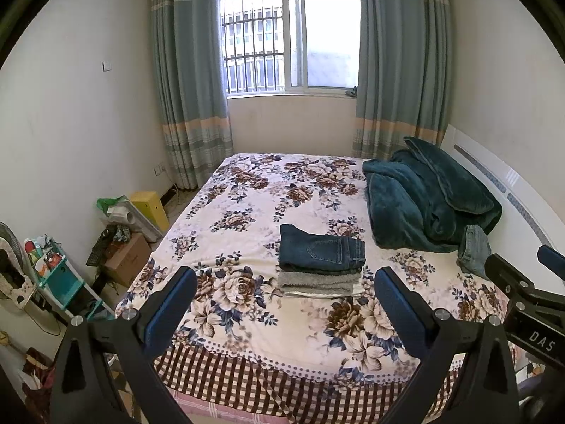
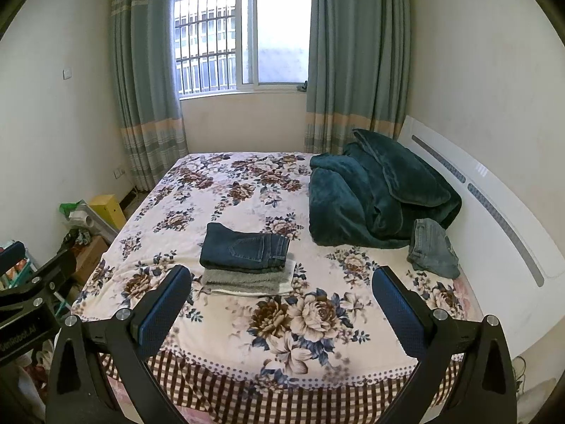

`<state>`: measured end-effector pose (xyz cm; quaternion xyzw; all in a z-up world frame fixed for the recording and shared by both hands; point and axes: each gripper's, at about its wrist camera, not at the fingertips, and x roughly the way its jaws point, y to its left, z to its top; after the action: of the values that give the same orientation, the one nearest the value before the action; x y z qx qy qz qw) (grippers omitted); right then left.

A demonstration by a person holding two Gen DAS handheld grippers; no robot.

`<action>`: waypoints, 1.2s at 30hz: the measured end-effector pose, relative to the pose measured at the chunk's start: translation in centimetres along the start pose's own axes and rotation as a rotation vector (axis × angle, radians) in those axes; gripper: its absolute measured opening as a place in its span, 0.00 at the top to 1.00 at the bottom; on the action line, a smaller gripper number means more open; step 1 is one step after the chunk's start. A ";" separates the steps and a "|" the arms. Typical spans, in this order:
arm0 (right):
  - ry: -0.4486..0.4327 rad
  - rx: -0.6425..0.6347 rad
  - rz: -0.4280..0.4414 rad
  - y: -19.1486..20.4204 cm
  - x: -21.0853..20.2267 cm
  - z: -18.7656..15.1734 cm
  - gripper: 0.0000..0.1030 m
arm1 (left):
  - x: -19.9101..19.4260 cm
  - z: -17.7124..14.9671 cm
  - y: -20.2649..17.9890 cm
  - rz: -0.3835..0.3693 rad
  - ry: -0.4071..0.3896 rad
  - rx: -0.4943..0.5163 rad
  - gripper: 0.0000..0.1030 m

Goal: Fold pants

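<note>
1. Hovering short of the near edge of the floral-printed bed (image 1: 247,212), the left gripper (image 1: 286,304) and right gripper (image 2: 282,300) both stand with blue-padded jaws spread wide and nothing between them
2. A folded pair of dark blue denim pants (image 2: 245,249) lies on top of a stack at mid-bed, over a grey fleecy folded garment (image 2: 243,282) and a white layer beneath
3. A second, lighter blue denim pair (image 2: 432,249) sits crumpled and unfolded toward the right, just beside the rumpled teal plush blanket (image 2: 374,190) and near the white headboard (image 2: 494,219); judged to be the next item for folding
4. Handling judgement: denim is fairly heavy, stiff at seams and waistband, limp elsewhere, not slippery or fragile. The waistband or a leg hem offers the firmest hold; one point per gripper should keep it from sagging
5. Edges: the crumpled pair lies close to the headboard and touches or nearly touches the blanket; which, cannot be told
6. Open room: bare floral cover in front of and left of the stack looks ample for spreading the pair flat
</note>
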<state>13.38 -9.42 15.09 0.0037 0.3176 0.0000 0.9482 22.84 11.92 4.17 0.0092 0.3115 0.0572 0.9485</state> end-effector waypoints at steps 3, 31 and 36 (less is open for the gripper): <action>-0.001 -0.002 -0.002 -0.1 0.0 0.0 0.00 | -0.1 -0.1 0.0 -0.001 0.001 0.000 0.00; 0.002 0.003 0.001 0.5 -0.9 -1.2 0.00 | 0.1 0.2 -0.2 -0.005 0.001 0.008 0.00; 0.003 0.004 -0.001 0.5 -1.0 -1.2 0.00 | -0.1 0.0 -0.1 -0.005 0.000 0.009 0.00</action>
<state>11.91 -8.95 14.75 0.0054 0.3190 -0.0012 0.9477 22.74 11.82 4.25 0.0129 0.3120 0.0532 0.9485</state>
